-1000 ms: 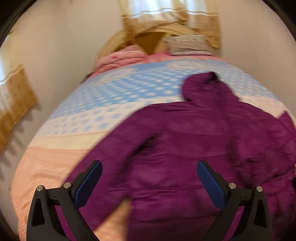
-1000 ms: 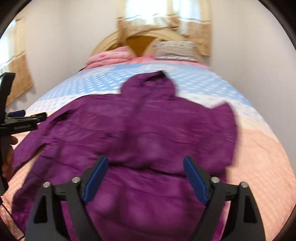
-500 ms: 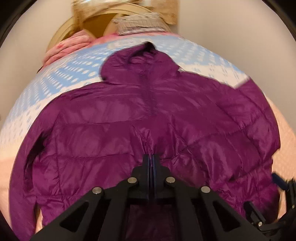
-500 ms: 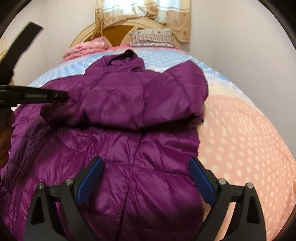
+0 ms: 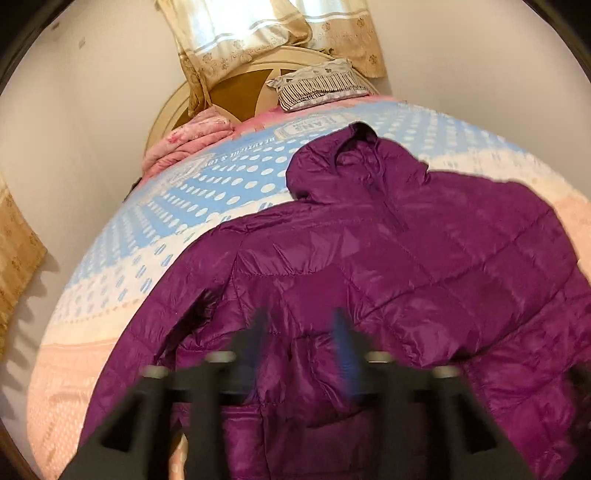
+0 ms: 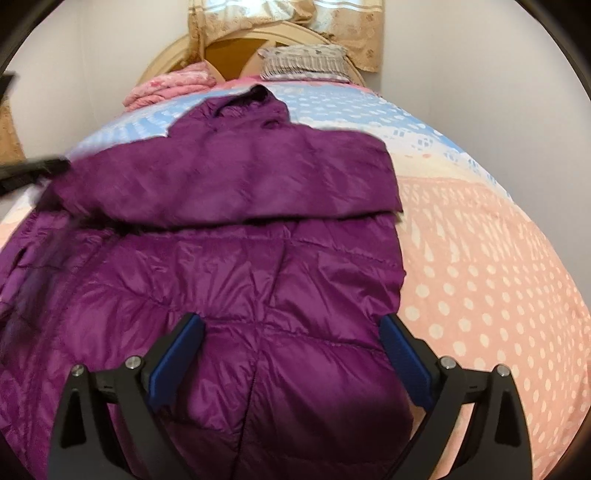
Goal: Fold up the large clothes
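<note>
**Purple jacket spread on a bed, one sleeve folded across its chest**

A purple quilted jacket with a hood lies face up on a bed covered in a dotted spread, pink nearest the cameras and blue farther off.

Left wrist view: the left claw is blurred by motion. Its two blue-padded fingers stand partly apart with a clear gap between them, and nothing is held; jacket fabric shows through the gap. The jacket fills the space ahead and to the right of the claw, with the hood far ahead and its left sleeve running back along the claw's left side.

Right wrist view: the right claw is wide open and empty, hanging above the jacket's lower body, which lies directly under and ahead of it. One sleeve is folded across the chest ahead of the claw, its cuff end at the far left, close to the tip of the other claw (dark and blurred, at the left edge). To the claw's right lies bare pink spread.

Far ahead in both views: a striped pillow, a folded pink quilt, a rounded cream headboard and tan curtains.
</note>
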